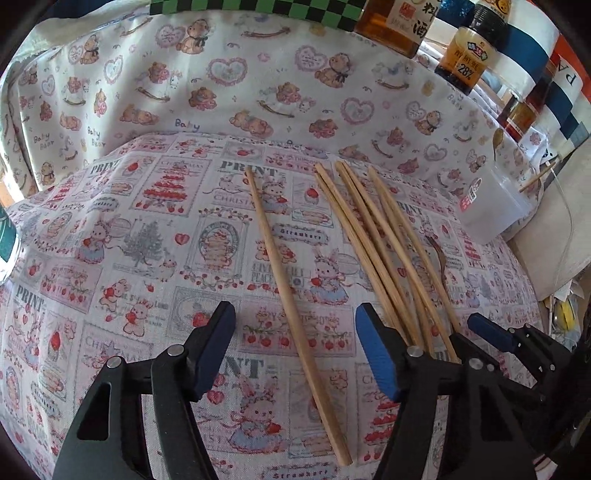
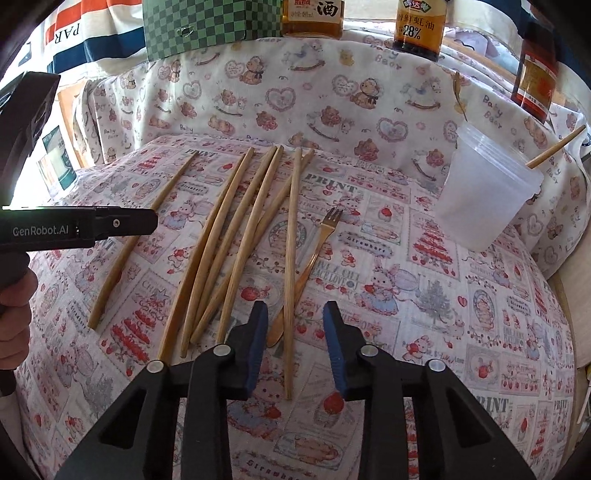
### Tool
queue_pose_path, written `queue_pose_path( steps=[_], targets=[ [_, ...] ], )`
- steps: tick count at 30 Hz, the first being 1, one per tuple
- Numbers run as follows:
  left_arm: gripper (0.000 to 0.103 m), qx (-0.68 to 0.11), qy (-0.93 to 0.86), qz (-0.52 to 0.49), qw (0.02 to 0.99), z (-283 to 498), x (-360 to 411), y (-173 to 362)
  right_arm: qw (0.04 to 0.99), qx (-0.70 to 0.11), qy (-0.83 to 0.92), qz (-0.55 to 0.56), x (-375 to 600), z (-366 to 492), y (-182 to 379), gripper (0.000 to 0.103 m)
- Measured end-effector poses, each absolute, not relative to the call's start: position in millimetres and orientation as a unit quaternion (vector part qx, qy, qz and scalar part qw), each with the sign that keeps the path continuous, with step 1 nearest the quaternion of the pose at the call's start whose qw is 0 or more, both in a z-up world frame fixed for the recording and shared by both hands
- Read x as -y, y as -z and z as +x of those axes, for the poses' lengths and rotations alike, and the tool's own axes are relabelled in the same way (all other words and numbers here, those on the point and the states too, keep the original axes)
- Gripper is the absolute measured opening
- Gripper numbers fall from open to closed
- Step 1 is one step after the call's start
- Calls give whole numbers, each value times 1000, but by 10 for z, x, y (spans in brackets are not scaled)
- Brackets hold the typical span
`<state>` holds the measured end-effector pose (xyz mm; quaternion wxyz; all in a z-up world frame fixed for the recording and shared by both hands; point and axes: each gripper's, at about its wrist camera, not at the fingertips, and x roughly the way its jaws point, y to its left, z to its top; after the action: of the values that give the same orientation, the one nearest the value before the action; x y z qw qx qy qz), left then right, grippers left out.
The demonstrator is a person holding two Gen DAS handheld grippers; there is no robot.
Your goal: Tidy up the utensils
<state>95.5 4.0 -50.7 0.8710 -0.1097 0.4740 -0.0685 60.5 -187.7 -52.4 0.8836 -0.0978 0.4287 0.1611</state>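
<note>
A bench (image 2: 461, 302) draped in a strawberry-and-rabbit print cloth fills both views, with a teddy-bear print cloth (image 2: 332, 99) rising behind it and sauce bottles (image 2: 419, 27) lined up along the back. Toward the right rear corner stands a frosted plastic cup (image 2: 484, 192), upright, with one chopstick leaning out of it. The left tongs (image 1: 295, 354) hang with jaws apart over a single chopstick (image 1: 291, 306) that lies on the cloth between the blue pads, neither pad touching it. The right tongs (image 2: 295, 343) are also parted, narrower, straddling the near end of another chopstick (image 2: 291, 266) without pressing it. Between these two lies a loose bundle of chopsticks (image 2: 229, 251), fanned and overlapping. A gold fork (image 2: 314, 258) lies slantwise just right of the straddled chopstick, its handle passing under it.
</note>
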Motion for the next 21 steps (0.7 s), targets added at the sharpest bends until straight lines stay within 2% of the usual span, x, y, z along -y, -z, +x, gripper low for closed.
queue_pose_path(
  steps=[5,8,10,13,18,21],
  targets=[
    [62,-469,72,-71,877,939,125,510,882,-429,-165,-110,1829,585,521,10],
    [59,-466,63,-51,881,935,182,512,883,-427,-161,-113,1821,569,510,6],
    [29,-461,66,-44,884,929,214,513,886,-424,-157,-100,1857,572,486,6],
    [10,-460,62,-24,886,933,274,520,899,-403,-158,-67,1956,569,376,6],
    [6,-459,72,-44,884,939,211,527,919,-360,-160,-17,2148,519,143,6],
    [6,-429,69,-40,900,873,208,432,927,-337,-164,8,2240,483,26,6]
  ],
)
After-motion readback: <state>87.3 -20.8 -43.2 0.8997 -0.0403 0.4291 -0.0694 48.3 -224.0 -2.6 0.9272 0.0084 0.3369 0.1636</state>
